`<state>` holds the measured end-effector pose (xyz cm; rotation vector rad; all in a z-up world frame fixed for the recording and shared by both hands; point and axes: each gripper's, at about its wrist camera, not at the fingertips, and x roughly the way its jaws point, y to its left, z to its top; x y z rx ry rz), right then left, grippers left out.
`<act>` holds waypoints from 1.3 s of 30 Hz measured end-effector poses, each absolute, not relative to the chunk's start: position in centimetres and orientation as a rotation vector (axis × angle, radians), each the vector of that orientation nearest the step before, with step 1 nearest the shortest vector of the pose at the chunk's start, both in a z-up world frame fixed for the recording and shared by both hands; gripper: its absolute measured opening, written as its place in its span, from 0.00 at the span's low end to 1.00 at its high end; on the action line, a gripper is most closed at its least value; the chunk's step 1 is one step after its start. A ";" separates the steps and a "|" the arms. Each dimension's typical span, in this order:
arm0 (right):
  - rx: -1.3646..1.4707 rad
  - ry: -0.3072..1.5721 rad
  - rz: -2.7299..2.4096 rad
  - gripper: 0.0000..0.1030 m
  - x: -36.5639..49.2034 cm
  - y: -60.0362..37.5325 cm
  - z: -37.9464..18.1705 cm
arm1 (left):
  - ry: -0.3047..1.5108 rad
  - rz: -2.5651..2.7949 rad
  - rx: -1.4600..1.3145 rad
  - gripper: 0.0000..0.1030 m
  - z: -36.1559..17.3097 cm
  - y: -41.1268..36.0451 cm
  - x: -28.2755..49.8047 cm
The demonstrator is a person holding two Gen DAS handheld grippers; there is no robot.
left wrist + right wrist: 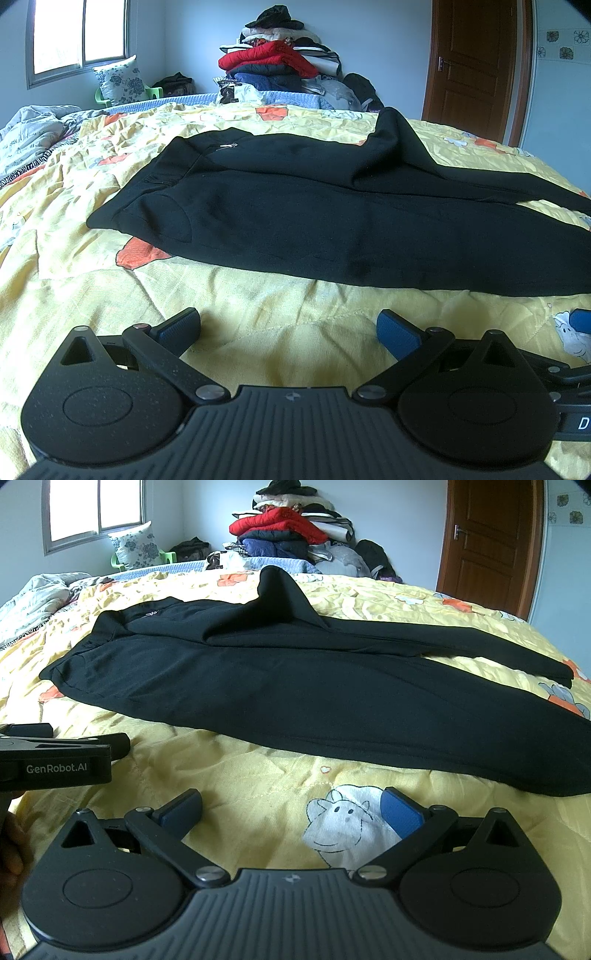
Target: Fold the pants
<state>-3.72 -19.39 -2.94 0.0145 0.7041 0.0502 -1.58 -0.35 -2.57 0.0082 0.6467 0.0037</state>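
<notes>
Pants (332,229), black, one pair: laid lengthwise across the yellow printed quilt (258,306) of the bed, waistband toward the window side, legs running toward the door side; near leg flat, far leg lying partly over it with a ridge of cloth standing up at mid-length, so the garment is spread out but not yet smoothed, presumably to give a broad flat base for folding. Left hand-held gripper (288,328): fingers spread wide, holding nothing, low over bare quilt just short of the near edge of the pants. Right hand-held gripper (291,808): likewise spread and empty, over a cartoon sheep print (343,823), beside the left unit. Both appear staged facing the long edge, likely so each can take one end. Folding judged not begun. Background: heap of folded clothing (280,59) at the wall.
</notes>
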 end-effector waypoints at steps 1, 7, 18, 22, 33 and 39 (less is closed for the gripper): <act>0.014 0.704 0.050 1.00 -3.7 -19.4 -3.0 | 0.647 0.004 0.008 1.00 -2.6 -0.4 -1.6; 0.015 0.704 0.050 1.00 -3.7 -19.4 -2.9 | 0.646 0.004 0.008 1.00 -2.6 -0.3 -1.6; 0.015 0.705 0.049 1.00 -3.7 -19.4 -2.9 | 0.646 0.004 0.008 1.00 -2.6 -0.3 -1.6; 0.015 0.705 0.048 1.00 -3.7 -19.3 -2.9 | 0.646 0.004 0.008 1.00 -2.6 -0.3 -1.6; 0.013 0.705 0.099 1.00 -3.7 -19.6 -2.9 | 0.643 -0.002 -0.002 1.00 -2.6 -0.2 -1.7; 0.157 0.630 0.241 1.00 -2.7 -22.1 -0.2 | 0.617 0.007 -0.053 0.98 -2.3 0.6 -2.1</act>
